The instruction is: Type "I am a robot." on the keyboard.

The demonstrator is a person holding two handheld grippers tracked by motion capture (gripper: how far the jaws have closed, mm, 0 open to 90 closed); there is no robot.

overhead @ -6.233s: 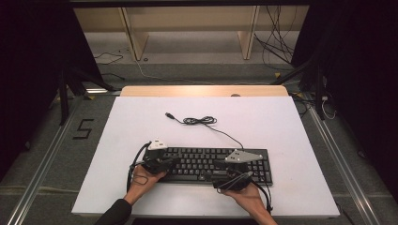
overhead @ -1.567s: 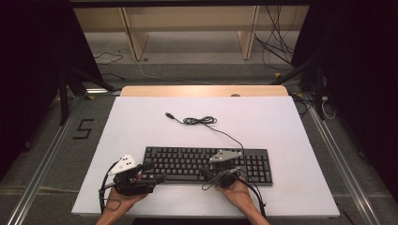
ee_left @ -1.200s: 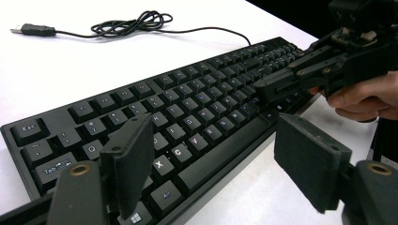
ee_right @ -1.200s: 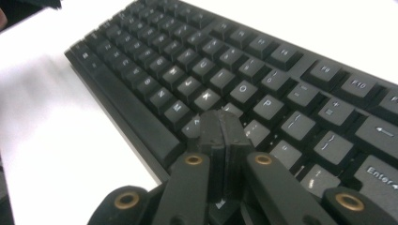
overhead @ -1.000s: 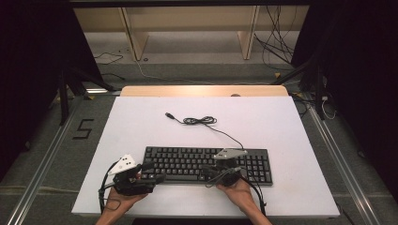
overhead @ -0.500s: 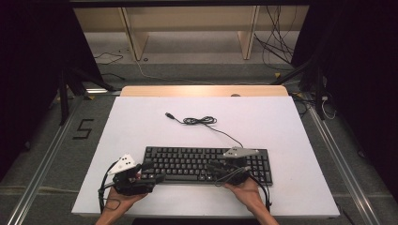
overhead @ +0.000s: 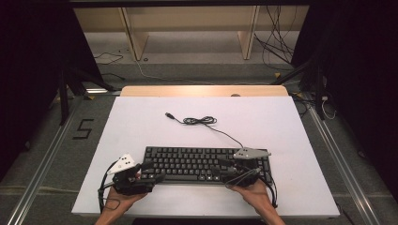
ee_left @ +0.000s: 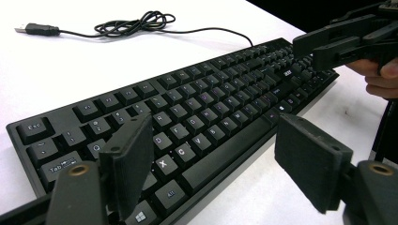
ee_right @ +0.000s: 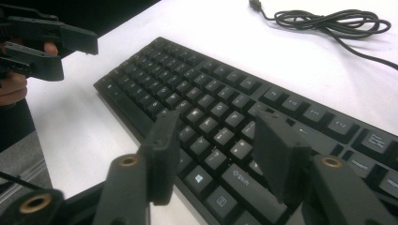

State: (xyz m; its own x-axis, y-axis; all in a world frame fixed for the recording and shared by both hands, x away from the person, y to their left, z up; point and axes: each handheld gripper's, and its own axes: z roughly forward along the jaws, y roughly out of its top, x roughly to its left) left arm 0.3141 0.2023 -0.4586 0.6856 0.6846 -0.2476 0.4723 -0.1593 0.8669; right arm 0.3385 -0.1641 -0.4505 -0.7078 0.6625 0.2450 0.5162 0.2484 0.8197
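Note:
A black keyboard (overhead: 197,163) lies flat near the table's front edge, its cable (overhead: 201,121) coiled behind it. My left gripper (overhead: 158,177) is at the keyboard's front-left corner. It is open (ee_left: 213,140): one jaw is over the left-end keys, the other over the bare table in front. My right gripper (overhead: 218,168) hovers over the right part of the front key rows. Its jaws (ee_right: 218,140) have just been opening and stand apart, with nothing between them and keys beneath. Each gripper view shows the other gripper farther along the keyboard.
The white tabletop (overhead: 291,126) has bare room behind and to both sides of the keyboard. A wooden strip (overhead: 202,90) runs along its far edge. Beyond it are a wooden frame (overhead: 136,37) and loose floor cables (overhead: 277,47). A "5" mark (overhead: 83,129) is on the floor at left.
My right hand and gripper have slid to the right along the keyboard's front. The left gripper has stayed at the front-left corner over the last second.

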